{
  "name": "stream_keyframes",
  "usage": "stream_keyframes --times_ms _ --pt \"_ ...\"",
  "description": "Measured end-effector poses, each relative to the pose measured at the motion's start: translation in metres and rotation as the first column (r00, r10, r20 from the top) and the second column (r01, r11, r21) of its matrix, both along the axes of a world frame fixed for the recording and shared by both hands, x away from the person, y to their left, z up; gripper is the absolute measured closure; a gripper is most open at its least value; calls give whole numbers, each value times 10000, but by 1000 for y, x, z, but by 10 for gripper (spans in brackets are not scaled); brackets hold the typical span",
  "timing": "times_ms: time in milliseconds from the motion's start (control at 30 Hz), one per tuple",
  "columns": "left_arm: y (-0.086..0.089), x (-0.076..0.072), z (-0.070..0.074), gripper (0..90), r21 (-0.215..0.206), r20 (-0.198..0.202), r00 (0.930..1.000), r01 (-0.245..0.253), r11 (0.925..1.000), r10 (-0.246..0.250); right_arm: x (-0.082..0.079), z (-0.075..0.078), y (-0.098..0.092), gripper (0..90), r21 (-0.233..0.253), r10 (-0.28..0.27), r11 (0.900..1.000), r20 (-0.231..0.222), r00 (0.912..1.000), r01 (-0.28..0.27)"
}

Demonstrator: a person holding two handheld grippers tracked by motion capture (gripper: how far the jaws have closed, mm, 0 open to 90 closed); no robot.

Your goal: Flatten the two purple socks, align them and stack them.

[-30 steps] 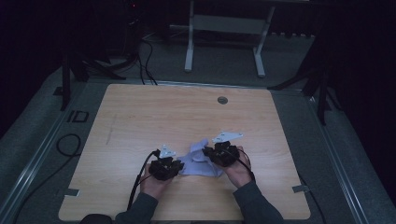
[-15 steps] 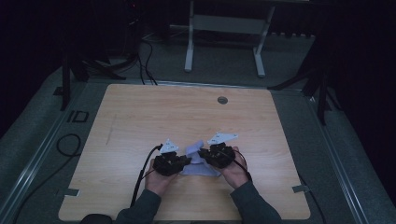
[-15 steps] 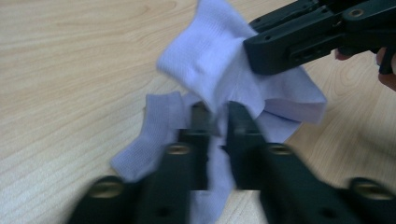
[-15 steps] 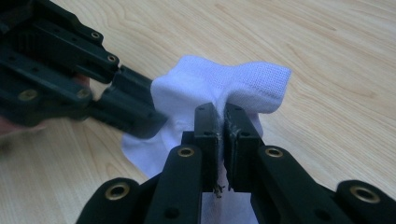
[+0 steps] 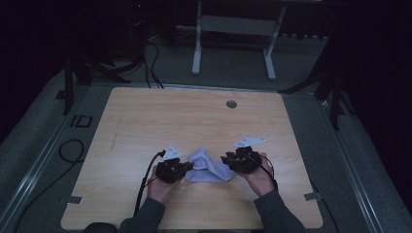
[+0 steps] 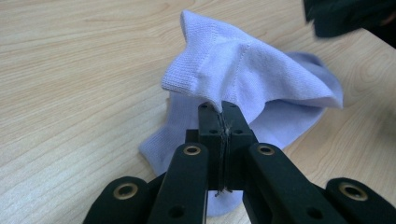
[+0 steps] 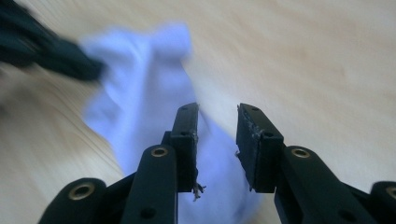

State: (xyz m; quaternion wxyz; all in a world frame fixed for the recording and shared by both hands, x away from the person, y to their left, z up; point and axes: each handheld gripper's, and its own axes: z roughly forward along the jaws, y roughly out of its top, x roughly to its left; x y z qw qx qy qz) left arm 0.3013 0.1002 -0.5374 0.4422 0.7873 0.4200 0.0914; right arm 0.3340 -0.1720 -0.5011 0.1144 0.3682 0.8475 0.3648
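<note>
I am holding my left gripper (image 5: 187, 166) at the near-left part of the wooden table (image 5: 145, 121), and its jaws are pressed together on a fold of the pale lilac sock (image 5: 208, 165) — in the left gripper view (image 6: 223, 108) the knit is bunching up into a peak right above the clamped tips, with the rest of the sock (image 6: 261, 93) draping down onto the wood behind. Compared with a second ago, this gripper is sitting a touch farther left and nearer to me, so the gap between my two hands is wider.

Between the grippers, the sock is lying near the table's front edge, partly lifted at my left side and spreading flat toward the right. A second ago it was squeezed into a small lump between the two grippers; now more of it is showing, stretched out across the gap.

To the right, my right gripper (image 5: 227, 159) is hovering just beside the sock's right end. In the right gripper view (image 7: 217, 122) its jaws are spread with open space between them, pinching nothing — the sock (image 7: 140, 79) is lying blurred beneath and beyond them. This hand is standing farther right than it was a second ago.
</note>
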Motion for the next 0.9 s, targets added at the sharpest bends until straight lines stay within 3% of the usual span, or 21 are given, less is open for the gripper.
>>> stream_keyframes --times_ms 167,233,300,367,633,900 --pt "1 -1 0 889 79 -1 10000 -32 10000 32 2 -25 2 674 -931 -361 9952 -625 9974 302" --pt "2 -1 0 889 117 -13 10000 -25 9999 26 3 -29 3 722 -1200 -443 9922 -739 9963 352" --pt "2 -2 0 889 108 -24 10000 -36 9999 37 5 -31 3 827 -1365 -574 9896 -776 9953 465" --pt "3 -2 1 888 93 -54 10000 -35 10000 35 5 -30 2 867 -1311 -655 9898 -753 9950 553" --pt "9 -4 -1 888 195 -276 9996 -97 9998 103 -1 -18 -4 871 -714 -795 9944 -229 9966 777" --pt "10 -7 -10 884 359 -1034 9946 60 9993 -23 -2 -20 -15 870 -546 -1122 9921 126 9936 1127"
